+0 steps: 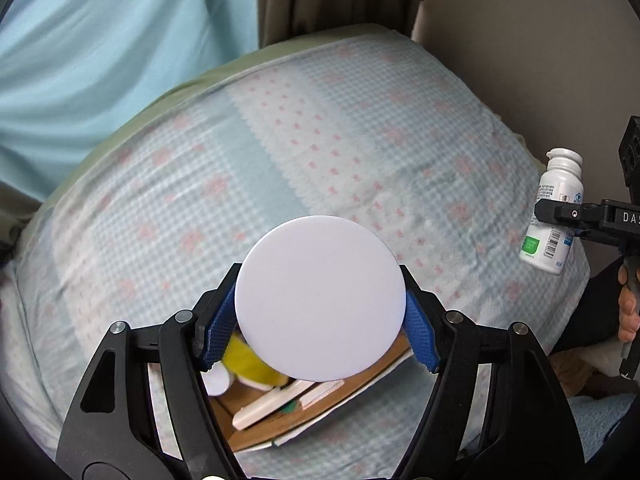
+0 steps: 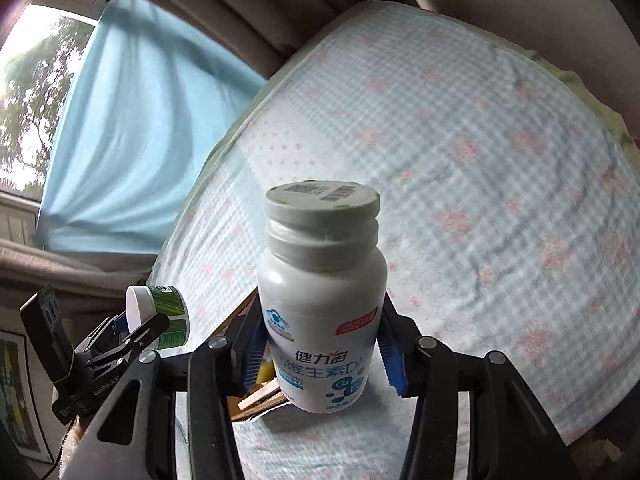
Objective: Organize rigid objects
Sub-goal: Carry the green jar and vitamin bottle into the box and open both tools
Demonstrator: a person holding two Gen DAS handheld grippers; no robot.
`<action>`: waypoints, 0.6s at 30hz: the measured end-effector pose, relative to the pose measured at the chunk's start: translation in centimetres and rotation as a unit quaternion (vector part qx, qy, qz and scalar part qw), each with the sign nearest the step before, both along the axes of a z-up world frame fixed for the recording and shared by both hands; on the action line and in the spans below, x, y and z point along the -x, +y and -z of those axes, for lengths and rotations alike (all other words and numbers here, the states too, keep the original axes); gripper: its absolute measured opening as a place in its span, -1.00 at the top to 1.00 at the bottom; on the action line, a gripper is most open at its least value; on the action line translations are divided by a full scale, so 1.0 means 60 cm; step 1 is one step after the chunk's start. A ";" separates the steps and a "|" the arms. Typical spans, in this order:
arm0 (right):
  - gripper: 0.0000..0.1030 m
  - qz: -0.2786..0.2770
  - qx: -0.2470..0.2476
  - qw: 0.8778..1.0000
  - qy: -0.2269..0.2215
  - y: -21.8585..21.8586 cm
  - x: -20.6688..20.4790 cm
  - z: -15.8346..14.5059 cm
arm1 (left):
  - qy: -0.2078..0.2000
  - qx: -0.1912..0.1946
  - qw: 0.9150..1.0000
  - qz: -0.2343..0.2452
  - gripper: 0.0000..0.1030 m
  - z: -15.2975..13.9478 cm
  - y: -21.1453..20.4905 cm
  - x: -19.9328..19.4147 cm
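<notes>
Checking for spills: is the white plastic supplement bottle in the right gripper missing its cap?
No, the white plastic supplement bottle carries its grey round cap, screwed on top.

White jar [image 1: 319,298], white bottle [image 2: 320,300], both aloft

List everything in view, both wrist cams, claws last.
Jar: 1, white lid, green label, in left claw.
Supplement bottle: 1, white with grey cap, in right claw.
Cardboard box: 1, brown, on bed under the claws, holding white pieces and a yellow item.
Bedsheet: 1, pale blue check with pink flowers, covering bed.
Curtain: 1, light blue, at window.
Left claw: 1, black with blue pads, shut on jar.
Right claw: 1, same colours, shut on bottle.
</notes>
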State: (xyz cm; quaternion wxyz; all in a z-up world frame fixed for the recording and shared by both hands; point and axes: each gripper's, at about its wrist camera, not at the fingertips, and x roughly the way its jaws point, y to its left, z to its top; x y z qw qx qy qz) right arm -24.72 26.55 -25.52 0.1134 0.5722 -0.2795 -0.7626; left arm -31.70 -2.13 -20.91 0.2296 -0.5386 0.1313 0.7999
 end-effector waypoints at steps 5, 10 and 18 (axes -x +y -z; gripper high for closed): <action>0.11 -0.062 -0.008 0.998 0.002 -0.086 0.010 0.004 | -0.003 -0.009 0.998 -0.058 -0.34 0.011 -0.119 -0.033; 0.11 -0.107 -0.021 0.994 -0.002 -0.168 -0.016 0.005 | -0.007 -0.013 0.995 -0.101 -0.34 0.031 -0.213 -0.068; 0.11 -0.154 -0.085 0.984 -0.025 -0.277 -0.034 0.067 | -0.032 -0.022 0.990 -0.133 -0.33 0.119 -0.310 -0.085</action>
